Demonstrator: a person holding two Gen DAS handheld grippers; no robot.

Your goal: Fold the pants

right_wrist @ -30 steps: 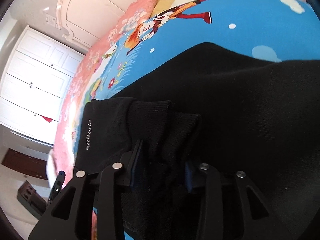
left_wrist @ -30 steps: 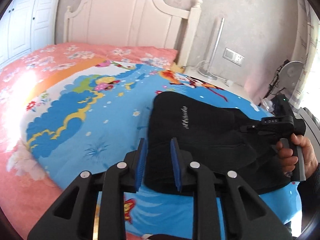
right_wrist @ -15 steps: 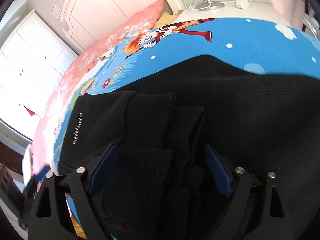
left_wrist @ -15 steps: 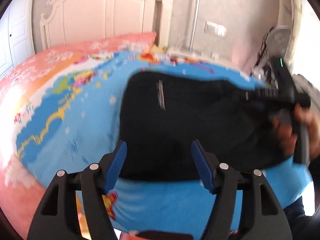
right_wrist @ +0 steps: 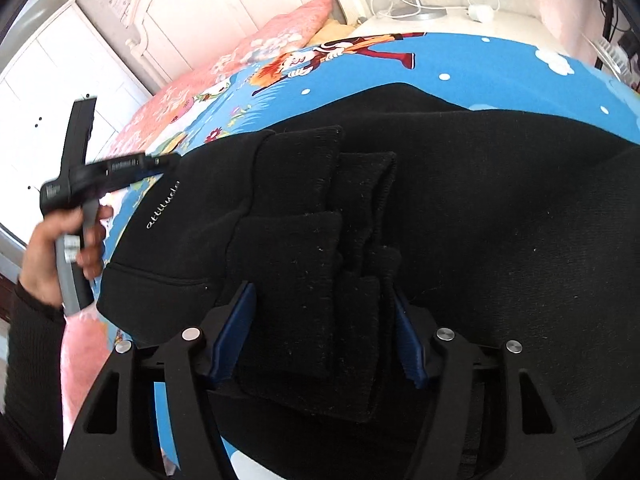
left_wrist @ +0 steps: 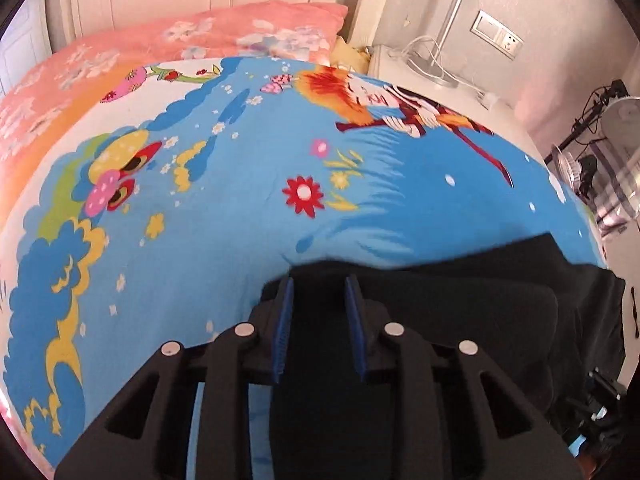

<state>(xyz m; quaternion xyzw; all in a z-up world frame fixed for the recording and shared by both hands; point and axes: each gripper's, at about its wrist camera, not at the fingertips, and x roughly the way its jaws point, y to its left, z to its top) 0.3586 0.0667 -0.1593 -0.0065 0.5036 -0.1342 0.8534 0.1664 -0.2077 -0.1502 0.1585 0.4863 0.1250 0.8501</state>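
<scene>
Black pants (right_wrist: 480, 208) lie folded on the blue cartoon bedspread (right_wrist: 460, 68), cuffs stacked on top, a white "attitude" logo near the left edge. My right gripper (right_wrist: 324, 300) is open, its blue pads either side of the stacked cuffs. My left gripper (left_wrist: 318, 286) has its blue pads narrowed on the far edge of the pants (left_wrist: 460, 320) and seems to pinch the black cloth. The left gripper also shows in the right wrist view (right_wrist: 160, 162), held by a hand at the pants' left corner.
The bedspread (left_wrist: 240, 208) stretches ahead, with pink floral bedding (left_wrist: 180, 40) and a white headboard (right_wrist: 208, 4) beyond. A nightstand with a lamp base and cables (left_wrist: 432, 68) stands at the far right. A fan (left_wrist: 616, 120) is at the right edge.
My left gripper swung from the near side to the pants' edge and narrowed from wide open onto the cloth. My right gripper opened and stays wide over the cuffs.
</scene>
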